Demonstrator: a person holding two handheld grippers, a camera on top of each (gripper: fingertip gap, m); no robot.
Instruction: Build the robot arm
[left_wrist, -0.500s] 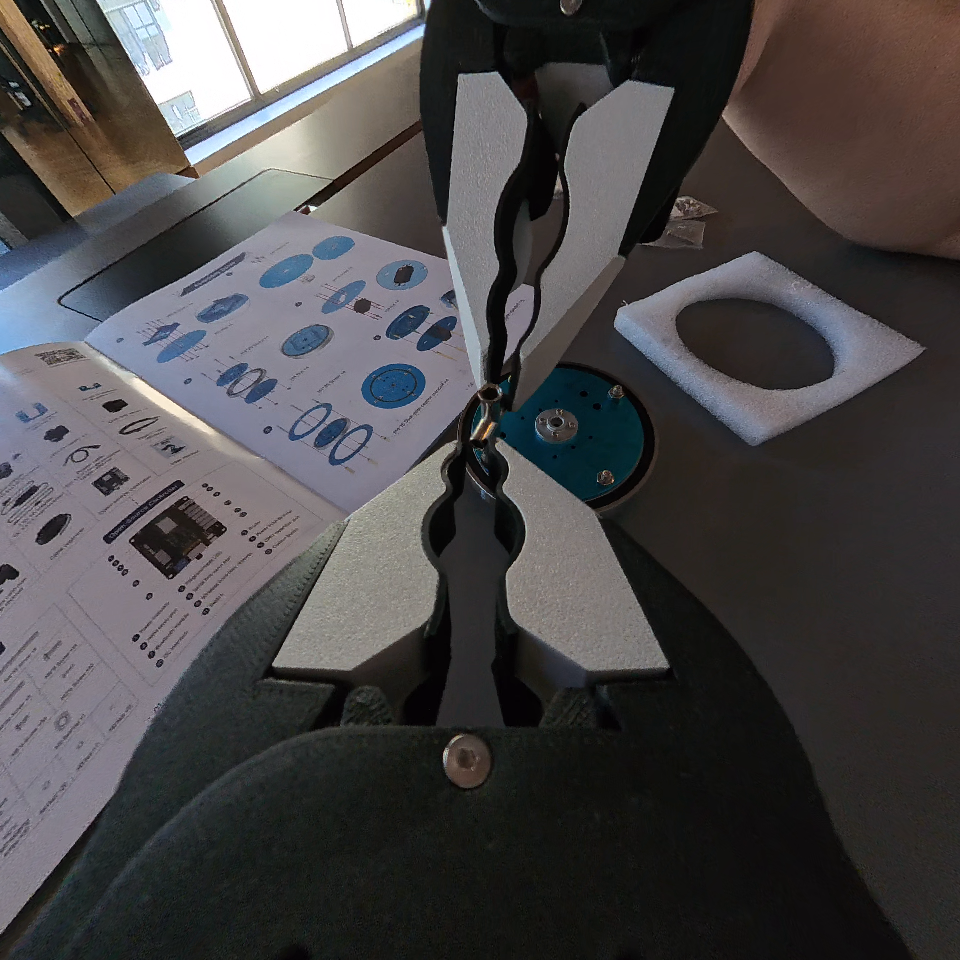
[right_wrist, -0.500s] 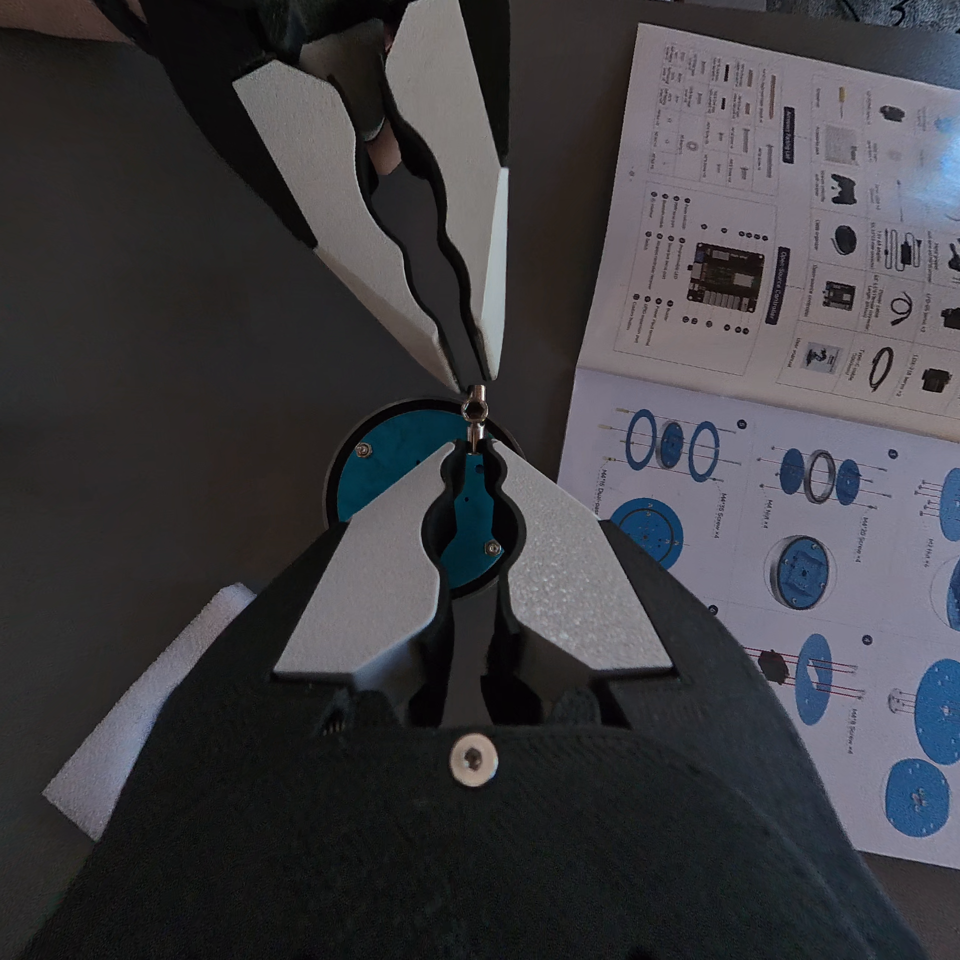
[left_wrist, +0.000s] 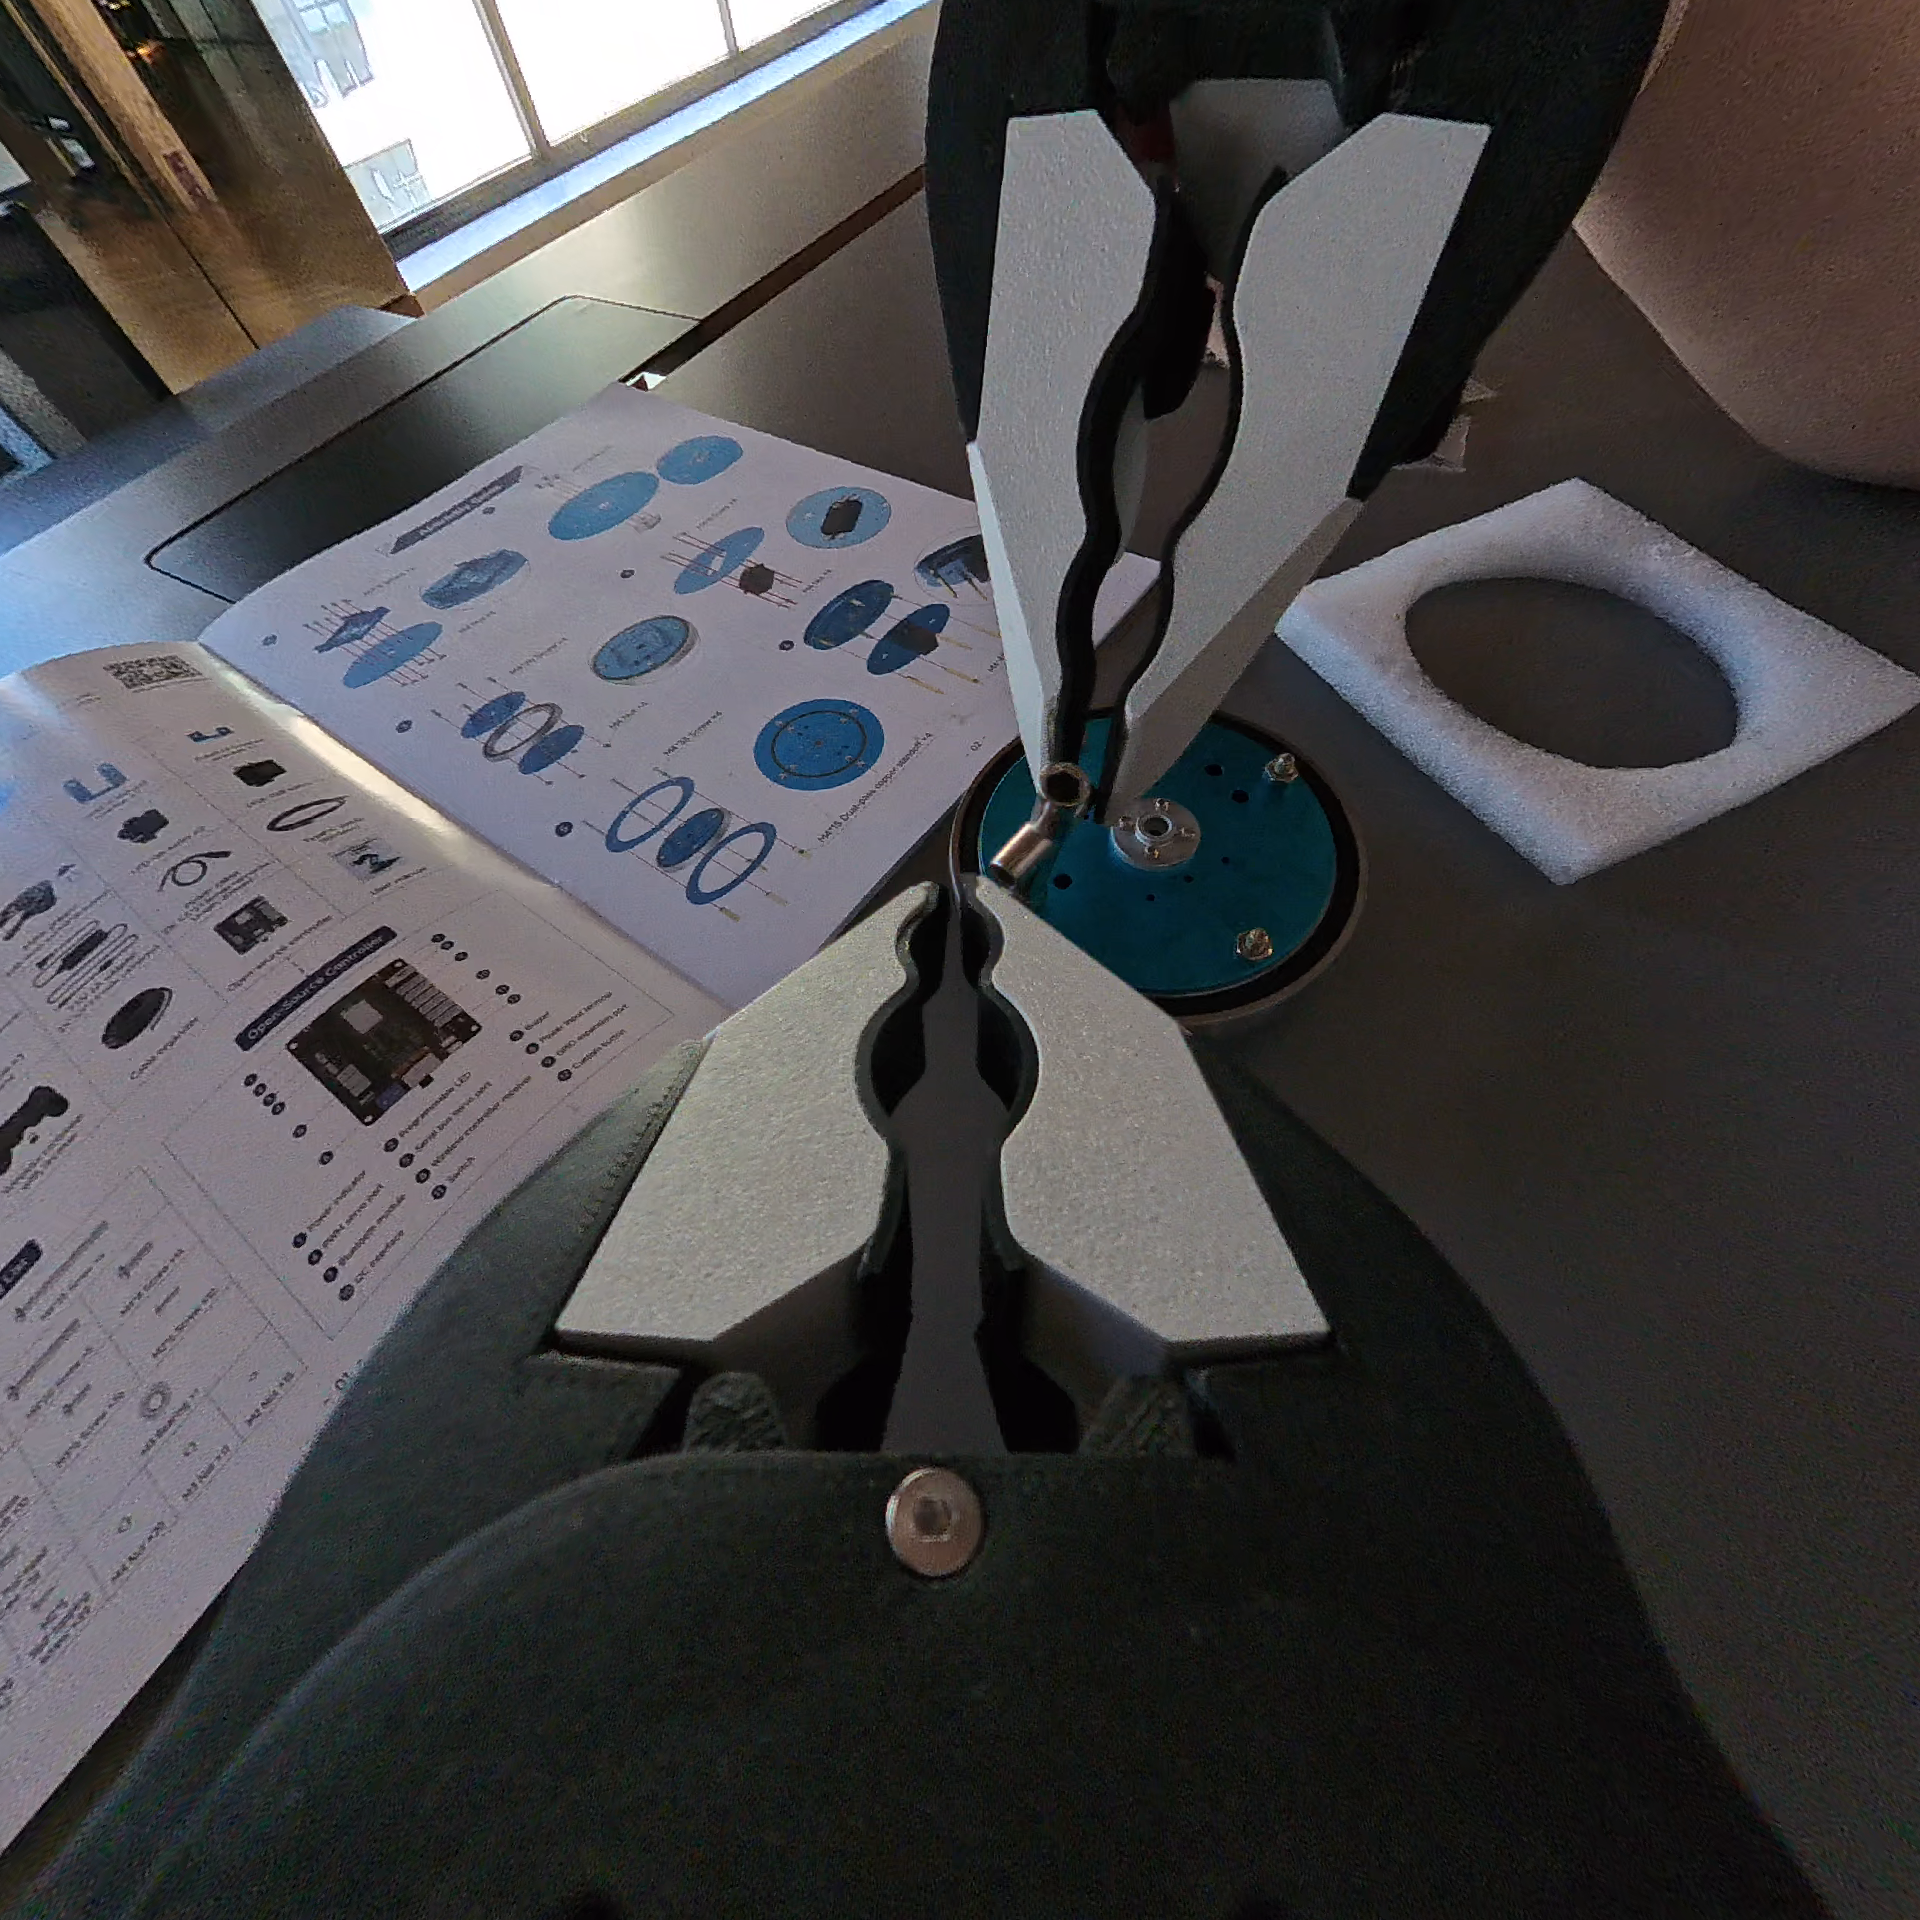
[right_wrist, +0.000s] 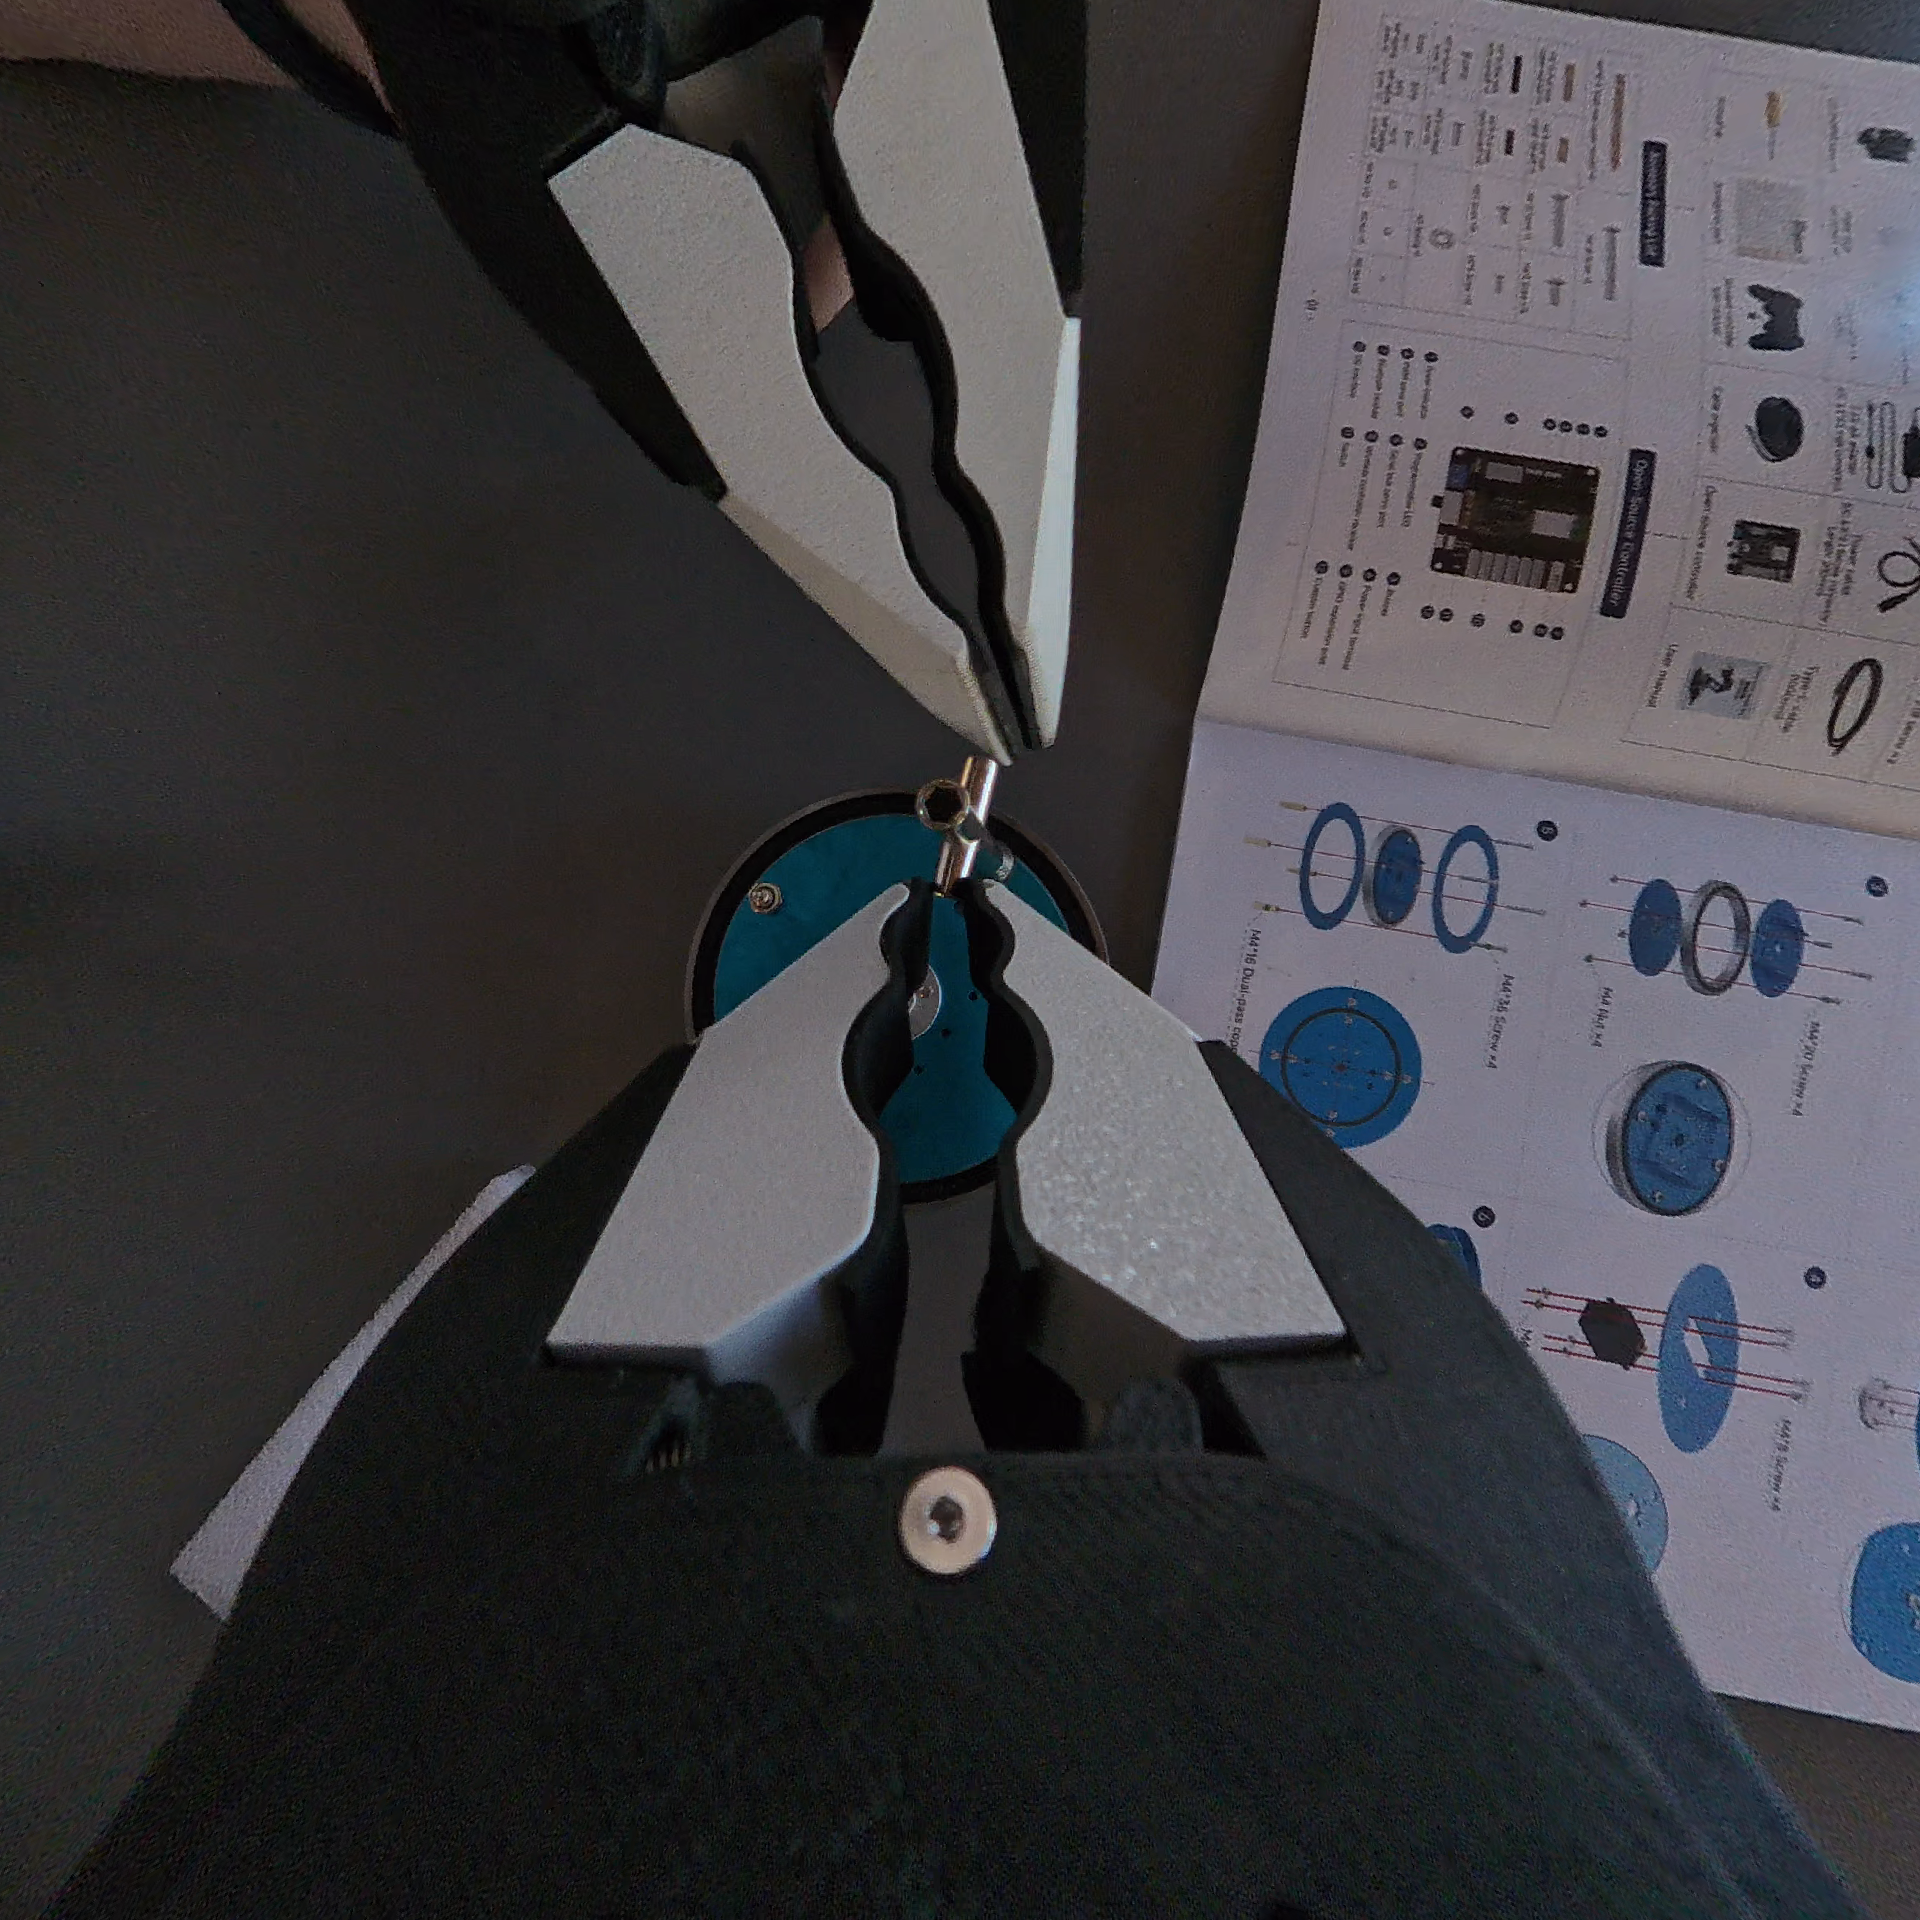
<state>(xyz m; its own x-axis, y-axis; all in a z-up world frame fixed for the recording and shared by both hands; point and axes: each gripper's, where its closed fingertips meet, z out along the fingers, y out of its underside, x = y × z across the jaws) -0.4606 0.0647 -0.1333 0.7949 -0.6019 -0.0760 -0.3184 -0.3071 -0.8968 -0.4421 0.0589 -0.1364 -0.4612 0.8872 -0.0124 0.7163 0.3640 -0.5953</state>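
A small metal cross-shaped socket tool (right_wrist: 961, 836) hangs just above a round blue disc (right_wrist: 821, 894) on the dark table. My right gripper (right_wrist: 951, 894) is shut on the tool's lower end. In the left wrist view it comes down from above with the tool (left_wrist: 1034, 826) at its tips (left_wrist: 1086, 764), over the disc (left_wrist: 1195, 925). My left gripper (left_wrist: 961, 896) is shut and empty, its tips just short of the tool's free end. In the right wrist view the left gripper (right_wrist: 1008, 746) points down at the tool's upper end, touching or nearly touching it.
An open printed manual (left_wrist: 436, 883) lies left of the disc and also shows in the right wrist view (right_wrist: 1558, 914). A white foam square with a round hole (left_wrist: 1558, 831) lies to the right. A large beige shape (left_wrist: 1787, 260) stands at the back right. Less than 4 cm separates the two grippers' tips.
My left gripper has drawn back slightly from the tool, whose end now shows free. The tool has turned in the right gripper, so its cross arms show. More of the disc is uncovered.
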